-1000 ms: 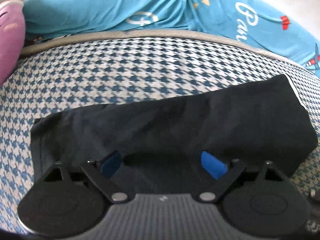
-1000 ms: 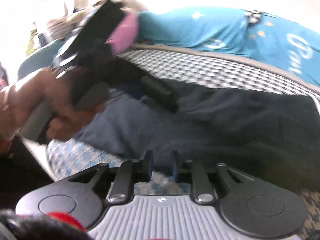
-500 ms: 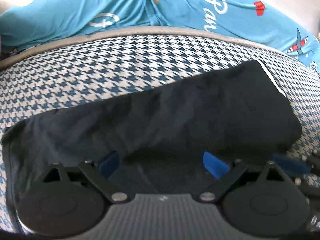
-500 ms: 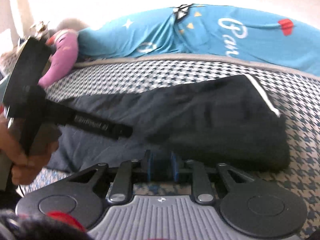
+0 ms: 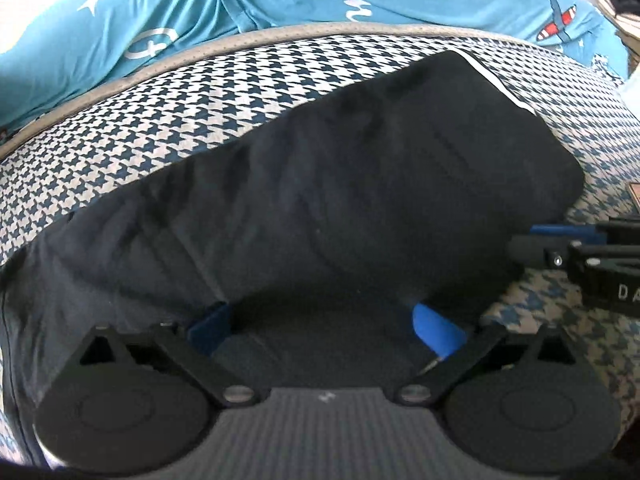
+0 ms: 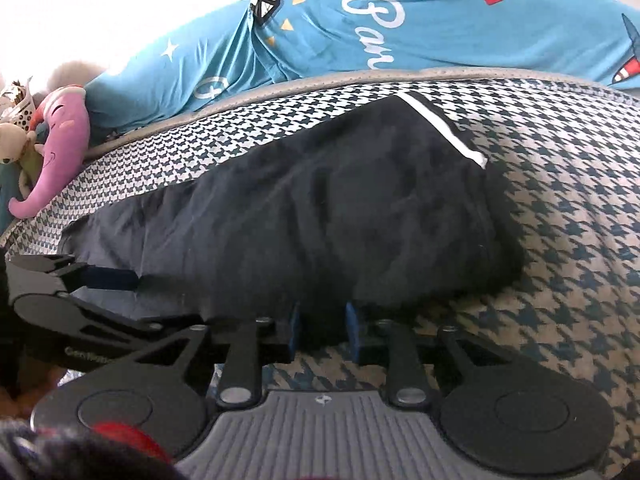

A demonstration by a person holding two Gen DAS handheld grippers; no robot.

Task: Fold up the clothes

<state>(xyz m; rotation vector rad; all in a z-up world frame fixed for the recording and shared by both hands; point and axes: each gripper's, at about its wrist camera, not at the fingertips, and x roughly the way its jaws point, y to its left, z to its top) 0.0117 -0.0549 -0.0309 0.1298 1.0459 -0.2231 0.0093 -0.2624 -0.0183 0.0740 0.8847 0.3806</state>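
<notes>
A black garment with a white stripe at its right end lies folded into a long band on the houndstooth cover. My left gripper is open. Its blue pads are spread wide over the band's near edge, with cloth lying between them. My right gripper holds its pads close together, with the garment's near edge pinched between them at the right part of the band. In the left wrist view the right gripper comes in from the right. One left finger rests on the cloth in the right wrist view.
A teal printed sheet covers the raised area behind the houndstooth cover. A pink plush toy and other soft toys sit at the far left. Bare houndstooth cover lies to the right of the garment.
The left gripper slid right along the band's near edge and stayed open. The right gripper swung right and came down onto the near edge, where cloth now sits between its pads.
</notes>
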